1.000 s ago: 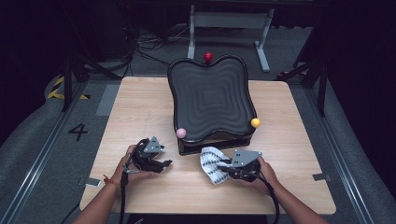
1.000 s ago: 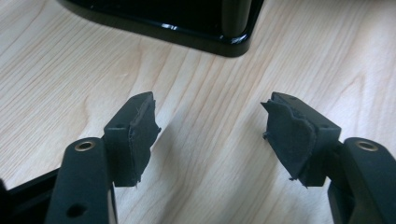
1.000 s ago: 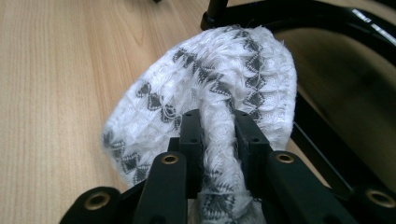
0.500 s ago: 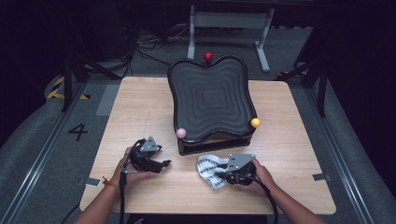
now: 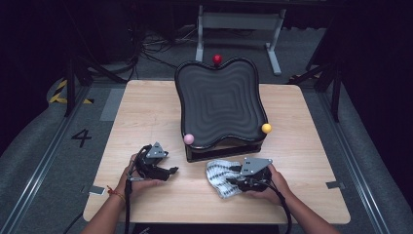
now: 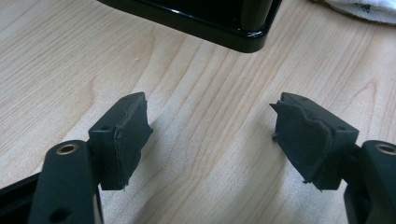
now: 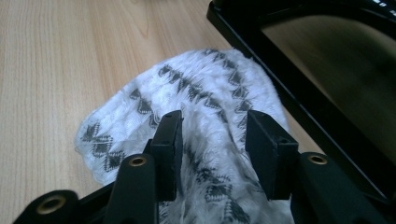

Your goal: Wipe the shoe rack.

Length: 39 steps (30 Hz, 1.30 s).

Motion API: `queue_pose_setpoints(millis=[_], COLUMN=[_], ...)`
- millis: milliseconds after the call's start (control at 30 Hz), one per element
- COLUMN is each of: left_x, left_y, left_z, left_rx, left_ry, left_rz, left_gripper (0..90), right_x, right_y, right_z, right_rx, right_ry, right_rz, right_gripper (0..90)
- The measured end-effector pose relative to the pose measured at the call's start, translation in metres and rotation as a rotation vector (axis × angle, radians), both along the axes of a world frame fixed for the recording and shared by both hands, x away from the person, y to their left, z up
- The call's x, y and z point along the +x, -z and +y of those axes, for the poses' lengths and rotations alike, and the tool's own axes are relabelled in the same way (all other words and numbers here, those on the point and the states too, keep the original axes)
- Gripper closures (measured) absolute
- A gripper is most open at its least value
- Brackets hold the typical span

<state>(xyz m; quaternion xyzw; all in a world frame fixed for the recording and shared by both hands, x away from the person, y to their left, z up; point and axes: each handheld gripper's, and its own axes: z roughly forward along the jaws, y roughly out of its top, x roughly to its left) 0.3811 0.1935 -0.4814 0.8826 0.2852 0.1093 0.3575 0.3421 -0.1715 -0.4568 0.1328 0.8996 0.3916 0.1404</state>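
One cloth lowered to table; right gripper fingers opening, left gripper spread.

We hold our left gripper low over the table, its jaws spread wide with nothing between them, having just opened further. Our right gripper points left, jaws just opening, parted with slack around the cloth. Both forearms enter from the near edge.
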Motion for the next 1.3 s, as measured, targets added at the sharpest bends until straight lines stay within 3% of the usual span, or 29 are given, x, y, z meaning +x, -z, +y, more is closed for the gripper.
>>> queue_pose_setpoints(millis=[500,767,933,1300], left_x=[0.0,0.0,0.0,0.0], left_y=[0.0,0.0,0.0,0.0], left_z=[0.0,0.0,0.0,0.0], left_rx=[0.001,0.001,0.001,0.0], left_ry=[0.0,-0.002,-0.003,-0.004], left_rz=[0.0,-0.001,-0.001,0.0], left_gripper=[26.4,26.3,26.3,26.3], right_x=[0.0,0.002,0.005,0.011], right_y=[-0.019,-0.024,-0.023,-0.013], right_z=[-0.021,-0.046,-0.061,-0.094], right_rx=[0.02,0.039,0.031,0.029], right_ry=[0.058,0.127,0.174,0.273], right_rz=[-0.057,-0.072,-0.087,-0.057], right_gripper=[54.1,51.9,50.2,45.7])
